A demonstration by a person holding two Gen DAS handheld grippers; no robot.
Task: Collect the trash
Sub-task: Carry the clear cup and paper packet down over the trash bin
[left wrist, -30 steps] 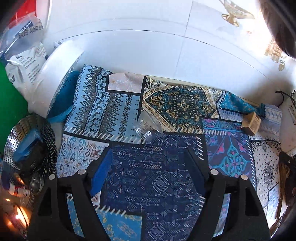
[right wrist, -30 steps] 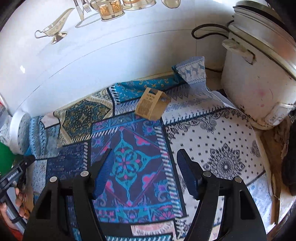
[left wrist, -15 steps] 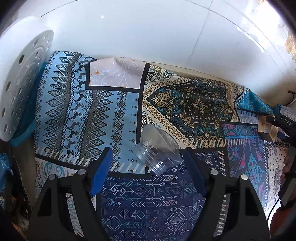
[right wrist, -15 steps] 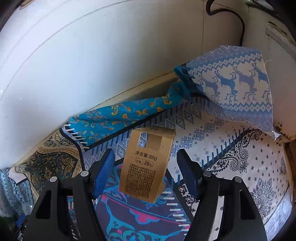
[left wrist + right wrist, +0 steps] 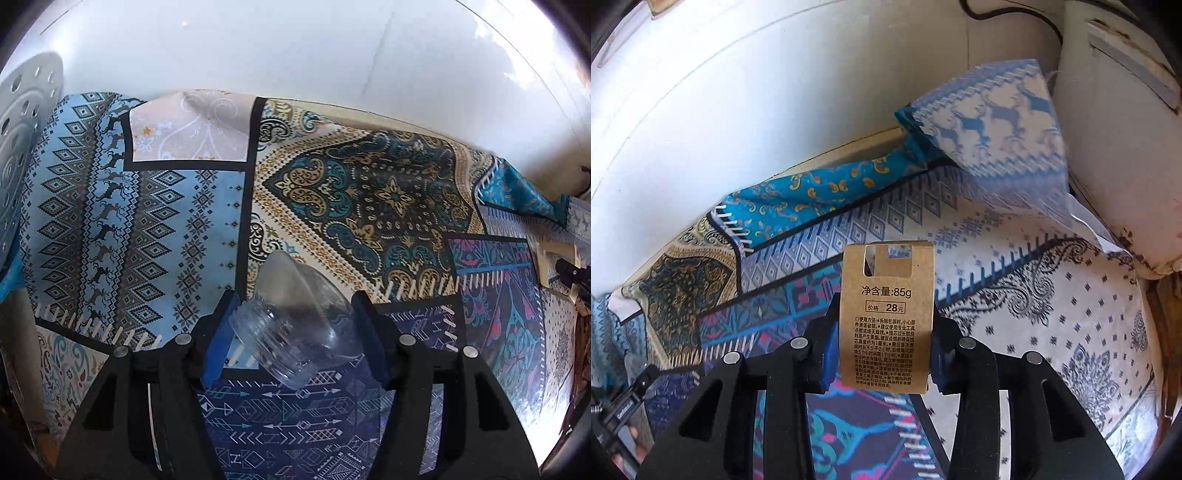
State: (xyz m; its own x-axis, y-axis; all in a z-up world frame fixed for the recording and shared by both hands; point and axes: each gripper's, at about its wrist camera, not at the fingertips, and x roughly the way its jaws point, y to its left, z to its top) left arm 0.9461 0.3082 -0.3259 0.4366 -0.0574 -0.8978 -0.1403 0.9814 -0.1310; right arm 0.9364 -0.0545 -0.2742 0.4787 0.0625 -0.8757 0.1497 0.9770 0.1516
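Observation:
A clear plastic container piece (image 5: 295, 325) with a threaded mouth lies tilted on the patterned cloth (image 5: 147, 221). My left gripper (image 5: 295, 343) is open, its blue-padded fingers on either side of the container, close to it. A brown cardboard box (image 5: 886, 314) with printed text stands between the fingers of my right gripper (image 5: 884, 354). The blue pads are closed against the box's sides. The box also shows at the right edge of the left wrist view (image 5: 554, 266).
A white tiled wall (image 5: 295, 48) runs along the back. A white perforated disc (image 5: 22, 140) leans at far left. A large white pot (image 5: 1126, 129) with a black cable stands at right, the cloth folded up against it.
Both grippers moved forward and down. The left fingers now straddle the clear container. The right fingers narrowed from wide open to closed on the cardboard box.

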